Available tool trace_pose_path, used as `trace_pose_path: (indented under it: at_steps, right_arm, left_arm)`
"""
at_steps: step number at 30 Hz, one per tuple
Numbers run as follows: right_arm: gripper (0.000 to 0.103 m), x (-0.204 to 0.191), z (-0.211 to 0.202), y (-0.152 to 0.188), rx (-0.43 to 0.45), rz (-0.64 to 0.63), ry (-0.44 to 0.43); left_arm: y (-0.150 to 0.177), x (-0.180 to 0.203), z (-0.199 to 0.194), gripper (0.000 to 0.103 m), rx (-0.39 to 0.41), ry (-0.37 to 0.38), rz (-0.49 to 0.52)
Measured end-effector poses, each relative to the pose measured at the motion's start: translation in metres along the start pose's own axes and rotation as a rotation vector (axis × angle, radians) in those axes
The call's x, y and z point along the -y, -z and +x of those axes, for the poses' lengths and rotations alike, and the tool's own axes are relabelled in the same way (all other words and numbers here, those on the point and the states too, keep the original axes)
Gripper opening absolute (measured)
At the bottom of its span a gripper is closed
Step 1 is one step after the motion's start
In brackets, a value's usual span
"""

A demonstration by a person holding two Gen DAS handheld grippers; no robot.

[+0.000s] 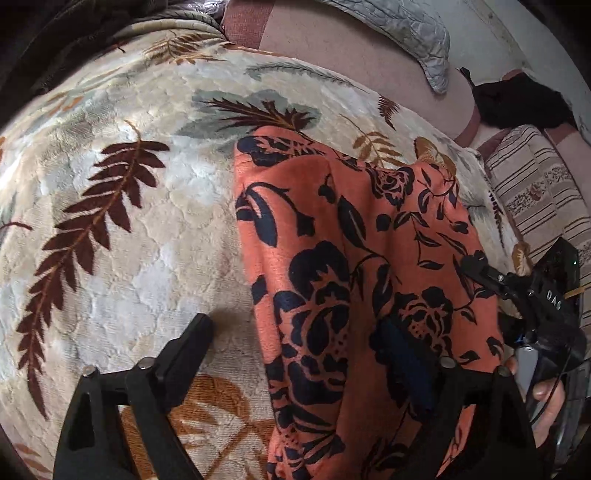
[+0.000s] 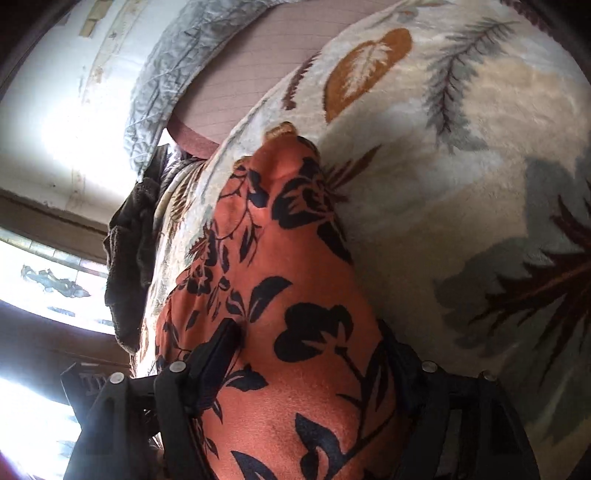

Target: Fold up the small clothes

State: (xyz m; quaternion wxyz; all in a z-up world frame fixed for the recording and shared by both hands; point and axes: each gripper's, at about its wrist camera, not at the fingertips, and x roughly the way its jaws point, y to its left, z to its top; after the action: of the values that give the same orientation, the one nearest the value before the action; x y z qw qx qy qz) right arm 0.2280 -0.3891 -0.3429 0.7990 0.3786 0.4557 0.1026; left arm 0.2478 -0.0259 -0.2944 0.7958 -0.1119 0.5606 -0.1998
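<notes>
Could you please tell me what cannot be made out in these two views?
- Left wrist view: one finger of the left gripper is hidden by the orange garment.
- Right wrist view: the garment fills the right gripper, so its grip is unclear.
- Both views: the garment's near end is cut off by the bottom edge.

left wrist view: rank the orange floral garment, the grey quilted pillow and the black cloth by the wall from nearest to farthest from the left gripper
1. Orange floral garment: lies on the leaf-print blanket, its edge between the fingers of the left gripper.
2. Black cloth: upper right, past the blanket's edge.
3. Grey quilted pillow: top, by the wall; close to the black cloth in rank.
</notes>
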Motion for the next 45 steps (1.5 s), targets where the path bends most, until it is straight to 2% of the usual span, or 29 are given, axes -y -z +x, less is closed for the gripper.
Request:
trace_pose_path:
  at_steps: [1,2,3,5,8,10,14,17,19,21,22,23,24,26,28,31,33,34,35,37,39,40,41,42,43,45]
  right_arm:
    - [0.072,-0.002,0.002,0.002,0.002,-0.012,-0.003]
    - [0.064,-0.003,0.002,0.003,0.007,-0.015,0.008]
    - [0.055,-0.005,0.001,0.004,0.015,-0.017,0.016]
    - [0.045,-0.009,-0.007,0.007,0.046,-0.024,-0.008]
    - [0.042,-0.021,-0.019,0.010,0.110,-0.073,-0.013]
    - [0.042,-0.031,-0.028,0.012,0.148,-0.110,-0.008]
    - [0.041,-0.040,-0.056,0.018,0.242,-0.160,-0.035]
    - [0.041,-0.033,-0.062,0.016,0.257,-0.152,-0.028]
    - [0.041,-0.021,-0.052,0.010,0.222,-0.108,0.013]
    - [0.046,-0.010,-0.036,0.005,0.160,-0.072,0.123]
    - [0.049,-0.006,-0.027,0.003,0.138,-0.066,0.185]
    - [0.059,-0.004,-0.024,0.003,0.137,-0.055,0.209]
    - [0.062,-0.005,-0.025,0.003,0.147,-0.050,0.222]
    - [0.061,-0.015,-0.033,0.009,0.185,-0.107,0.260]
    - [0.061,-0.028,-0.048,0.019,0.262,-0.168,0.317]
    - [0.061,-0.043,-0.083,0.041,0.388,-0.239,0.305]
    - [0.061,-0.050,-0.105,0.053,0.442,-0.284,0.240]
    - [0.061,-0.054,-0.113,0.060,0.457,-0.305,0.205]
    - [0.061,-0.056,-0.119,0.066,0.466,-0.323,0.185]
    - [0.061,-0.056,-0.121,0.075,0.432,-0.328,0.150]
    - [0.061,-0.053,-0.107,0.078,0.346,-0.293,0.133]
    - [0.061,-0.050,-0.093,0.079,0.277,-0.267,0.138]
    - [0.061,-0.043,-0.079,0.079,0.196,-0.241,0.147]
    - [0.061,-0.038,-0.068,0.079,0.154,-0.226,0.173]
    - [0.060,-0.039,-0.067,0.081,0.163,-0.233,0.189]
    - [0.060,-0.044,-0.072,0.085,0.179,-0.238,0.179]
  left_arm:
    - [-0.003,0.001,0.000,0.054,0.001,0.073,-0.013]
    - [-0.005,0.003,-0.001,0.051,0.004,0.095,-0.023]
    - [-0.006,0.006,-0.002,0.049,0.017,0.084,-0.019]
    - [-0.005,0.015,-0.003,0.037,0.036,0.063,0.013]
    - [-0.005,0.032,-0.016,0.028,0.098,0.070,0.076]
    - [-0.004,0.042,-0.026,0.024,0.134,0.091,0.106]
    - [-0.003,0.058,-0.041,0.023,0.172,0.156,0.132]
    - [-0.003,0.065,-0.039,0.024,0.172,0.132,0.150]
    - [-0.004,0.063,-0.028,0.024,0.153,0.050,0.145]
    - [-0.004,0.060,-0.014,0.028,0.153,-0.113,0.167]
    - [-0.002,0.056,-0.007,0.038,0.137,-0.176,0.181]
    - [-0.002,0.054,-0.002,0.044,0.123,-0.209,0.188]
    - [-0.001,0.052,-0.001,0.050,0.127,-0.226,0.191]
    - [0.002,0.052,-0.006,0.052,0.154,-0.240,0.218]
    - [0.007,0.054,-0.013,0.052,0.183,-0.267,0.244]
    - [0.021,0.055,-0.037,0.052,0.254,-0.281,0.232]
    - [0.032,0.061,-0.056,0.054,0.330,-0.299,0.232]
    - [0.039,0.063,-0.066,0.058,0.367,-0.315,0.235]
    - [0.044,0.064,-0.072,0.067,0.396,-0.336,0.233]
    - [0.055,0.066,-0.083,0.080,0.429,-0.371,0.216]
    - [0.063,0.068,-0.081,0.086,0.412,-0.400,0.212]
    - [0.066,0.070,-0.072,0.091,0.365,-0.440,0.225]
    - [0.066,0.071,-0.057,0.091,0.280,-0.501,0.243]
    - [0.068,0.073,-0.042,0.091,0.195,-0.545,0.257]
    - [0.071,0.073,-0.033,0.091,0.155,-0.547,0.264]
    - [0.078,0.079,-0.034,0.091,0.188,-0.589,0.280]
